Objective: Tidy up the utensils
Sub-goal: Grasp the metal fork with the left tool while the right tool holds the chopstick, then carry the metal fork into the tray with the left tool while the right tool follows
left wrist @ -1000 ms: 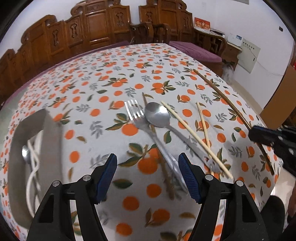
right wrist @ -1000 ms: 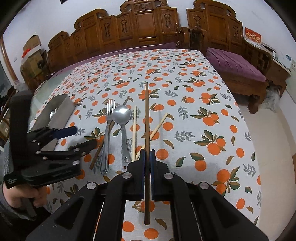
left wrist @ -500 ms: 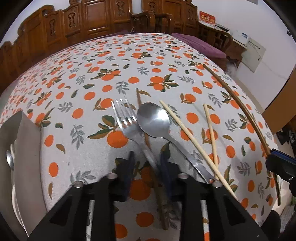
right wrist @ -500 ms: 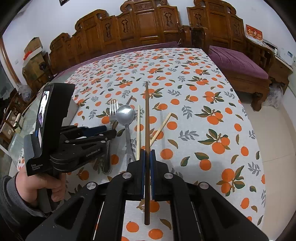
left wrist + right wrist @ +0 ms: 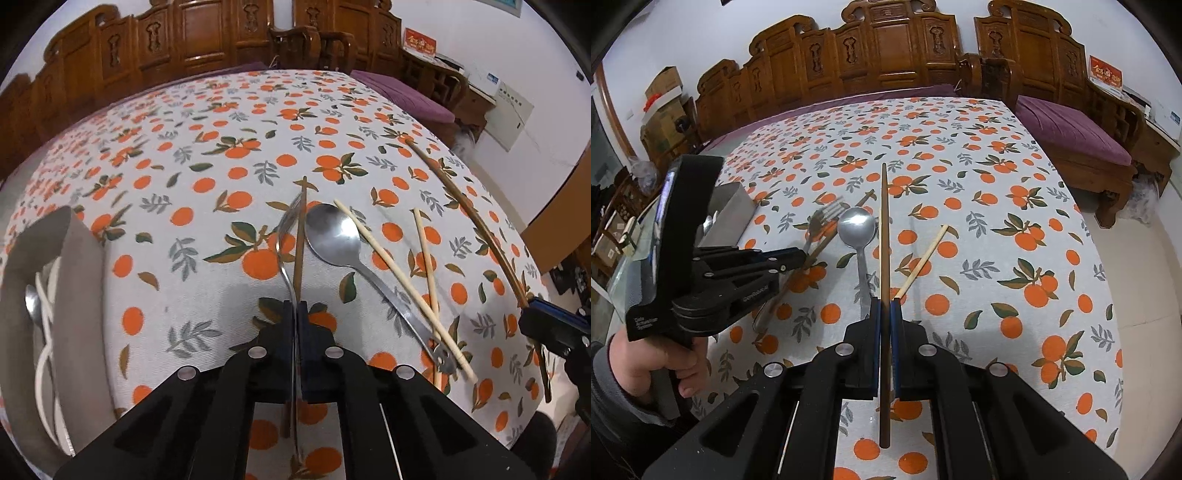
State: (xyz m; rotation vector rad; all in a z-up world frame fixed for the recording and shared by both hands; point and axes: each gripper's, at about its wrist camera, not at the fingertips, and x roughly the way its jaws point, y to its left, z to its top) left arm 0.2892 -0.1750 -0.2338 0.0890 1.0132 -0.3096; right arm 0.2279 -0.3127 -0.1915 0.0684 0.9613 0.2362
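Observation:
My left gripper (image 5: pixel 296 306) is shut on a steel fork (image 5: pixel 285 236) by its handle, tines pointing away and lifted off the cloth; the fork also shows in the right wrist view (image 5: pixel 822 218). A dark chopstick (image 5: pixel 300 236) lies under it. My right gripper (image 5: pixel 885 302) is shut on another dark brown chopstick (image 5: pixel 884 229), held above the table. A steel spoon (image 5: pixel 334 236) and two pale chopsticks (image 5: pixel 391 262) lie on the tablecloth between the grippers. A grey utensil box (image 5: pixel 77 280) stands at the left with a spoon inside.
The table has an orange-print cloth (image 5: pixel 221 155). Carved wooden chairs (image 5: pixel 886 48) line the far side, and a purple-cushioned bench (image 5: pixel 1075 129) stands at the right. The table's right edge (image 5: pixel 1108 258) drops to the floor.
My left gripper was open a second ago, closed on the fork handle, and has lifted and turned the fork on edge. My right gripper still holds its chopstick.

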